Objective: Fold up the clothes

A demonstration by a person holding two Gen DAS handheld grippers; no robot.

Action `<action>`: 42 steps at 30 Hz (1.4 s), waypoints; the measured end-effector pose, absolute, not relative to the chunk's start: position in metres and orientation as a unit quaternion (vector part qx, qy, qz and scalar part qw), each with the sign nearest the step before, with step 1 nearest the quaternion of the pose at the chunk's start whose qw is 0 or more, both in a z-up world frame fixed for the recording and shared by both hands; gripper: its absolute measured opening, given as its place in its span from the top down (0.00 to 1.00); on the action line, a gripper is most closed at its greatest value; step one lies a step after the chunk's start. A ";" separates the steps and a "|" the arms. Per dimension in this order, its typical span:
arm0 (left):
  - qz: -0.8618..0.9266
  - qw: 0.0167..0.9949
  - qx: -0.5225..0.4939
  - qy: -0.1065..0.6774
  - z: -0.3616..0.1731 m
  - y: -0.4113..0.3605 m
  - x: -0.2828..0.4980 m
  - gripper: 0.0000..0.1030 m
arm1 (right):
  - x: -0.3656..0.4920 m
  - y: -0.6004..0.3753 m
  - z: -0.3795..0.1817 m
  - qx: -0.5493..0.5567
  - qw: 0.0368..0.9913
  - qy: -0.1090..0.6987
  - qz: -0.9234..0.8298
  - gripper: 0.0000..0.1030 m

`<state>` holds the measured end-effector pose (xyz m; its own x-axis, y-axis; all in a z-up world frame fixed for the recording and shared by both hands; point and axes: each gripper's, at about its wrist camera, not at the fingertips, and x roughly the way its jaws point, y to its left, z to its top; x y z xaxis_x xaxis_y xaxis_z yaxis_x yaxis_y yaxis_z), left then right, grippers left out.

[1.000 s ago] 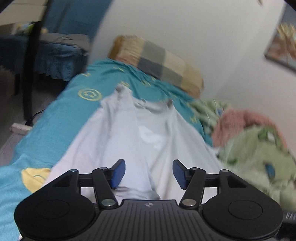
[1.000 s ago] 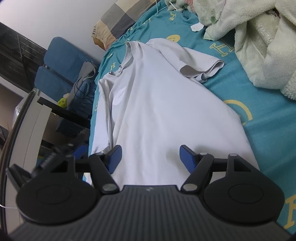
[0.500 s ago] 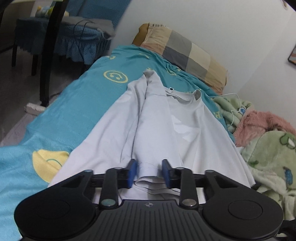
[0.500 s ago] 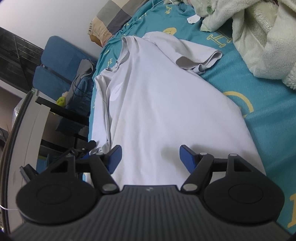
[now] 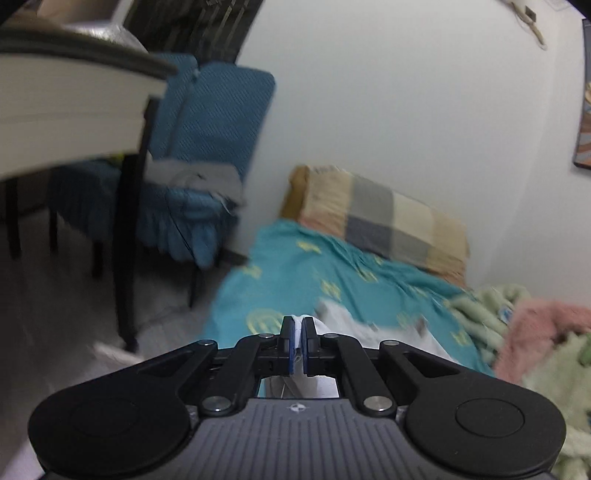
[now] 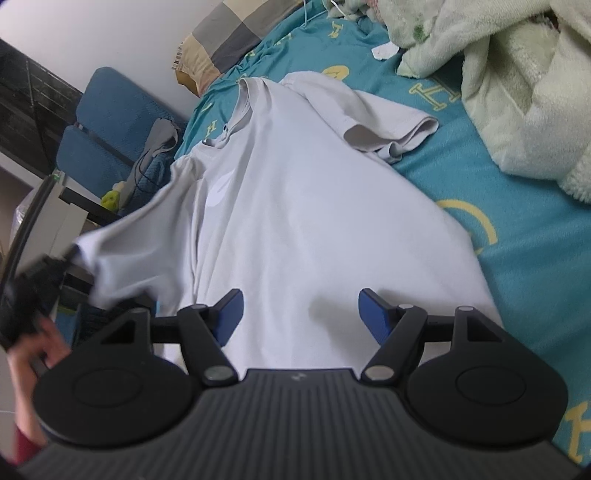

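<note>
White cotton T-shirt [image 6: 295, 206] lies spread front-up on the bed, over a teal sheet [image 6: 535, 240] printed with yellow motifs. Collar points toward the plaid pillow [image 6: 229, 33] at the head of the bed; one short sleeve [image 6: 391, 129] lies out flat toward the pale green fleece blanket [image 6: 517, 81].

Left tongs [image 5: 298, 332]: blue pads pressed nearly together, a thin fold of the white shirt pinched between them. In the right wrist view that side of the shirt is lifted off the sheet, pulled out to the bed's edge in a taut flap [image 6: 125, 251]; the left tongs themselves appear there only as a dark blur.

Right tongs [image 6: 301, 314]: spread wide, holding nothing, hovering over the lower part of the shirt near the hem.

Beside the bed: blue-covered chair [image 5: 207, 155] with grey cloth on its seat, and a white tabletop [image 5: 66, 110] on dark legs. Pink blanket [image 5: 546, 332] lies next to the green one.
</note>
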<state>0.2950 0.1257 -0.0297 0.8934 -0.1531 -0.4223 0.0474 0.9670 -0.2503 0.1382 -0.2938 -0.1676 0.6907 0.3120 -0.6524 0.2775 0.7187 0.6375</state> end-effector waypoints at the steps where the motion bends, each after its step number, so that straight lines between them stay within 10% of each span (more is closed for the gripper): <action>1: -0.037 0.969 -0.107 0.222 -0.022 0.137 0.311 0.96 | 0.140 -0.294 -0.168 0.372 0.841 0.392 0.008 0.30; 16: 0.091 0.916 -0.130 0.370 -0.151 0.236 0.442 0.94 | 0.165 -0.279 -0.162 0.284 0.895 0.345 -0.010 0.30; 29: -0.021 0.857 -0.102 0.504 -0.095 0.200 0.213 0.40 | 0.140 -0.268 -0.136 0.261 0.911 0.320 0.009 0.30; 37: -0.070 0.768 -0.057 0.634 -0.105 0.135 0.100 0.37 | 0.108 -0.273 -0.123 0.260 0.912 0.318 -0.002 0.30; 42: -0.058 0.746 -0.001 0.664 -0.123 0.114 0.086 0.60 | 0.096 -0.274 -0.117 0.249 0.917 0.312 -0.009 0.30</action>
